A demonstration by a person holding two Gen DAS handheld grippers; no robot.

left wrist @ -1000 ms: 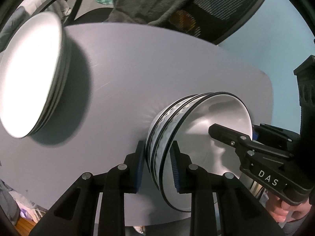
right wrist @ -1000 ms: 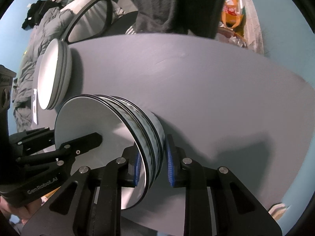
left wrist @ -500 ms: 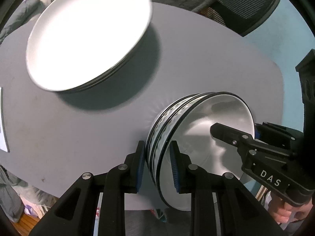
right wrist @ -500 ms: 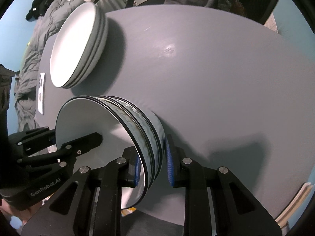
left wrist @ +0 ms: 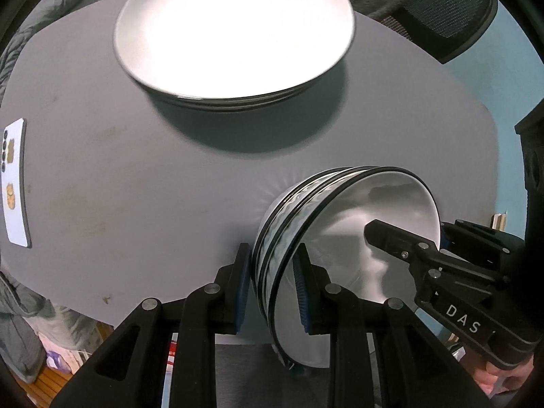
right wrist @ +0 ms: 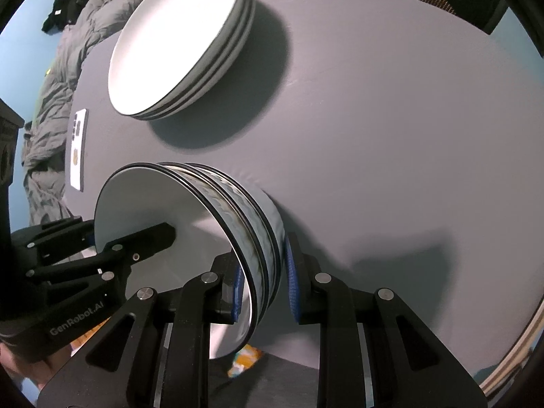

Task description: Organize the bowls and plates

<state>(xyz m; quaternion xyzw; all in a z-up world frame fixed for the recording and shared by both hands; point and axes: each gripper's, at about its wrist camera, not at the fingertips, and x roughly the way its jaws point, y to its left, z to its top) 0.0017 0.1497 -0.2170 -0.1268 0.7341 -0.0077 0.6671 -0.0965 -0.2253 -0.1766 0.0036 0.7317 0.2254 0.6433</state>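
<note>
A nested stack of white, black-rimmed bowls [left wrist: 343, 217] with ribbed outer walls [right wrist: 248, 217] hangs just above the grey table [left wrist: 102, 204], held by both grippers. My left gripper [left wrist: 272, 265] is shut on the stack's rim on one side. My right gripper [right wrist: 263, 272] is shut on the opposite rim. Each view shows the other gripper with one finger [left wrist: 391, 238] inside the top bowl; in the right wrist view that finger [right wrist: 153, 236] comes in from the left. A stack of white plates [left wrist: 234, 27] rests on the table beyond the bowls, at upper left [right wrist: 176, 44] in the right wrist view.
A white phone [left wrist: 13, 180] lies face down near the table's left edge [right wrist: 77, 149]. A black mesh chair [left wrist: 442, 17] stands behind the table, with grey bedding [right wrist: 51, 102] off to the left. The table's near edge is just below the bowls.
Both grippers have carried the bowls sideways over the table. The plate stack has swung from the upper left to the top middle of the views, and the phone has come into sight.
</note>
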